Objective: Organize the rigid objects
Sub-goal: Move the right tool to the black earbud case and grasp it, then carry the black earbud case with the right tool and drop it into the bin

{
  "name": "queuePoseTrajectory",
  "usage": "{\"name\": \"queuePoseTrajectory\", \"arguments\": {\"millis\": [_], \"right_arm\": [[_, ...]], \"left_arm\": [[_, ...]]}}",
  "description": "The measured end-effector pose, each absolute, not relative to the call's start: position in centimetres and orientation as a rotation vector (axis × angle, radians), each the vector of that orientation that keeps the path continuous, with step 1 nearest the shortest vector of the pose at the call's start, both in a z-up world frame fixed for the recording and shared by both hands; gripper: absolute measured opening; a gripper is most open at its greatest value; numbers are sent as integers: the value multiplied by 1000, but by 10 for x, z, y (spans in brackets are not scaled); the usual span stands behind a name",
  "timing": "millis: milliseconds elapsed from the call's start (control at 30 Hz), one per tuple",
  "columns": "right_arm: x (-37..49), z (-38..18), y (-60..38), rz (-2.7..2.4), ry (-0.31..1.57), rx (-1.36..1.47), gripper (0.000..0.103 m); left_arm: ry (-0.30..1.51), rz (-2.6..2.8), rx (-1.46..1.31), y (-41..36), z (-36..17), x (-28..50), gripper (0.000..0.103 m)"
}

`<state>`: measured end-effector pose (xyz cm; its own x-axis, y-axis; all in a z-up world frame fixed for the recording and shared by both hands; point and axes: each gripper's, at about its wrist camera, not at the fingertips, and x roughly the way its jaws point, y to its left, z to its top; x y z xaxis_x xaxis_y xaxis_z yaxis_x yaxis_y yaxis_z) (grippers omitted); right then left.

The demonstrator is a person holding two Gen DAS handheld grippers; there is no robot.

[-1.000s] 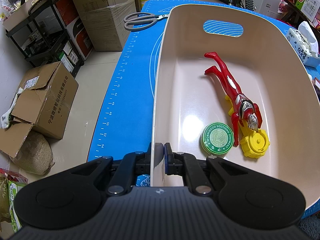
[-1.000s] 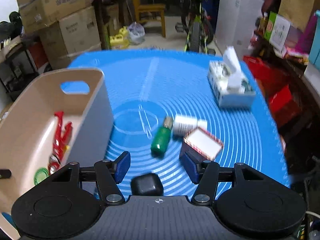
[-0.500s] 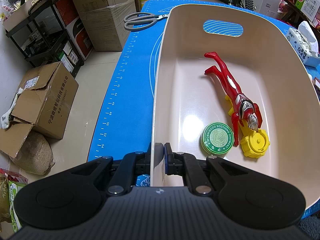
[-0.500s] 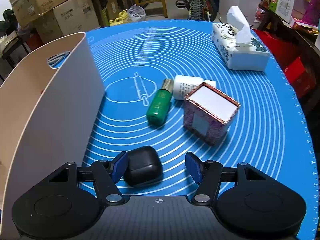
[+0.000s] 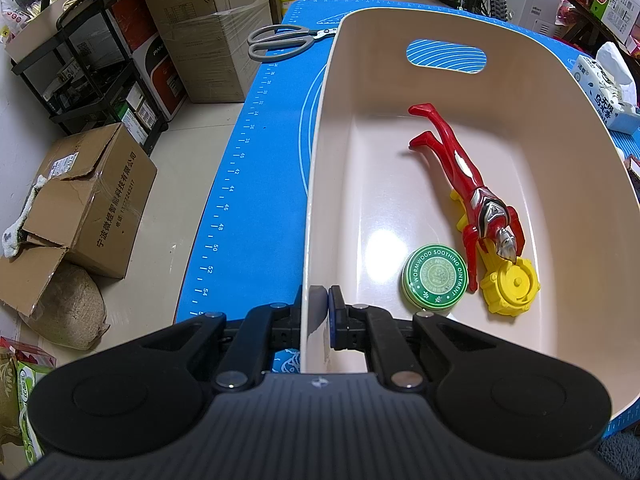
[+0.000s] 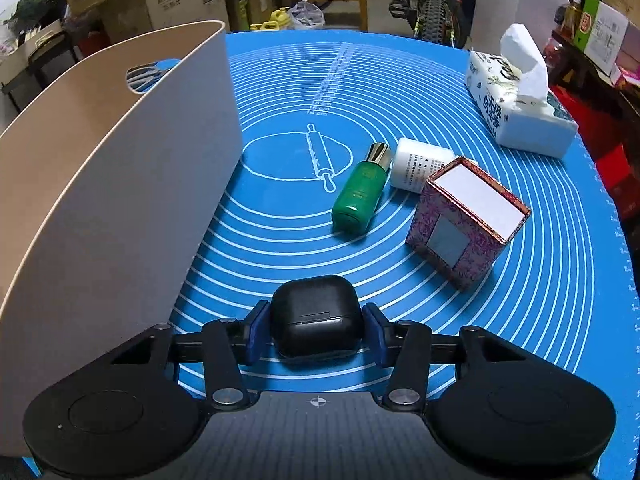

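Observation:
My left gripper (image 5: 323, 312) is shut on the near left wall of the beige bin (image 5: 316, 184). Inside the bin lie a red toy figure (image 5: 460, 168), a round green ointment tin (image 5: 435, 278) and a yellow toy part (image 5: 510, 292). In the right wrist view, my right gripper (image 6: 316, 332) has its jaws closing on a black earbud case (image 6: 316, 316) that rests on the blue mat (image 6: 540, 300); both blue pads touch its sides. The bin's outer wall (image 6: 120, 184) stands just left of it.
Beyond the case lie a green bottle (image 6: 360, 196), a white bottle (image 6: 420, 164) and a patterned square box (image 6: 468, 220). A tissue pack (image 6: 520, 108) sits at the far right. Grey scissors (image 5: 280, 40) lie on the mat past the bin. Cardboard boxes crowd the floor at left.
My right gripper has sunk toward the mat and its jaws have narrowed around the black case, which now sits centred between the pads. The left gripper has not moved.

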<state>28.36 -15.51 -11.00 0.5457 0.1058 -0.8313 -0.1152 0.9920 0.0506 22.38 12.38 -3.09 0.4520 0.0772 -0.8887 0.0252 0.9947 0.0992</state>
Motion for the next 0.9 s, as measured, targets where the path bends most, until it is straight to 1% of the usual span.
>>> {"name": "queuePoseTrajectory", "arguments": {"millis": [233, 567, 733, 900], "right_arm": [[274, -80, -156, 90, 867, 4, 54], [254, -30, -142, 84, 676, 122, 54], [255, -11, -123, 132, 627, 123, 54], [264, -5, -94, 200, 634, 103, 54]], "left_arm": [[1102, 32, 103, 124, -31, 224, 11], [1103, 36, 107, 123, -31, 222, 11], [1105, 37, 105, 124, -31, 222, 11], [1107, 37, 105, 125, -31, 223, 11]]}}
